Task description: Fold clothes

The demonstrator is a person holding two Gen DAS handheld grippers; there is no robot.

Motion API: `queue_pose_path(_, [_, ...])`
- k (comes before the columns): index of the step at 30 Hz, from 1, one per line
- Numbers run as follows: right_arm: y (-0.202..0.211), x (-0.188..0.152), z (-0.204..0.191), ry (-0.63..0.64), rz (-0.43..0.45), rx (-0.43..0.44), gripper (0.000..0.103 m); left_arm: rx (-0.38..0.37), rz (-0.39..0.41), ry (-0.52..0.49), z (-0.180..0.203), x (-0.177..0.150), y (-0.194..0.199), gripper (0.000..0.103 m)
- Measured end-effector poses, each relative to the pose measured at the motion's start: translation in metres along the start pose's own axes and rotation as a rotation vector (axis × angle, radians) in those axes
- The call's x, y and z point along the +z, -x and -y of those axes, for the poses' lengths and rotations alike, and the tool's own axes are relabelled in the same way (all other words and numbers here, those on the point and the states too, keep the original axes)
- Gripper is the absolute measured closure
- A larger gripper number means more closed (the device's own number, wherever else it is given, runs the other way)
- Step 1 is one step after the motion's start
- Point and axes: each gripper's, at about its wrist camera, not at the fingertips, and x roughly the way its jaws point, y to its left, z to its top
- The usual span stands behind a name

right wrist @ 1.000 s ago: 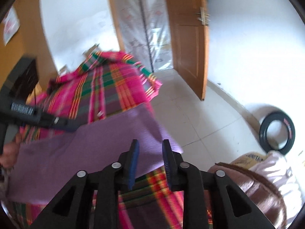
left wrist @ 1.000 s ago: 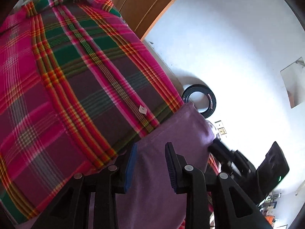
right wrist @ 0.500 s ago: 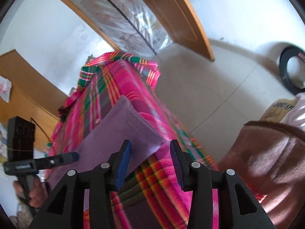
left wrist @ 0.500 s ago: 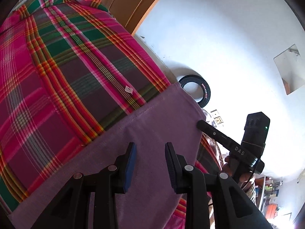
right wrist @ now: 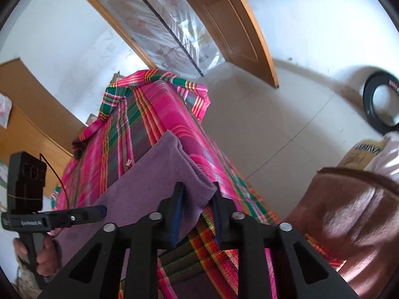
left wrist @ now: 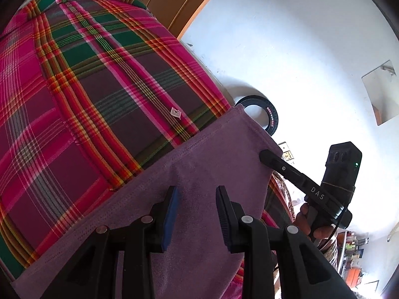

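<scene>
My left tool hovers with its jaws apart over the purple garment, gripping nothing. The garment lies flat across the plaid cloth. My right tool, jaws also spread, straddles the garment's corner; whether it touches, I cannot tell.

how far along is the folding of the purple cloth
Done: the purple cloth lies flat as a doubled strip on the plaid bedspread. In hand: nothing; the left tongs and right tongs are open, the right at its corner. Left: probably another fold; its final size is unclear.
</scene>
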Motion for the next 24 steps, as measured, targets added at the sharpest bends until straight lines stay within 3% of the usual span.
queue_pose_path(2, [0.002,-0.001,-0.006,0.032,0.015,0.0,0.091,-0.003,0.0,0.006,-0.003,-0.001,0.004,0.072])
queue_pose_path(12, [0.017,-0.016,-0.051,0.27,0.112,-0.064,0.092,-0.028,-0.005,0.037,-0.016,-0.004,0.022,0.072])
queue_pose_path(24, [0.027,-0.046,-0.097,0.505,0.188,-0.113,0.092,-0.158,-0.006,0.108,-0.018,-0.002,0.015,0.072])
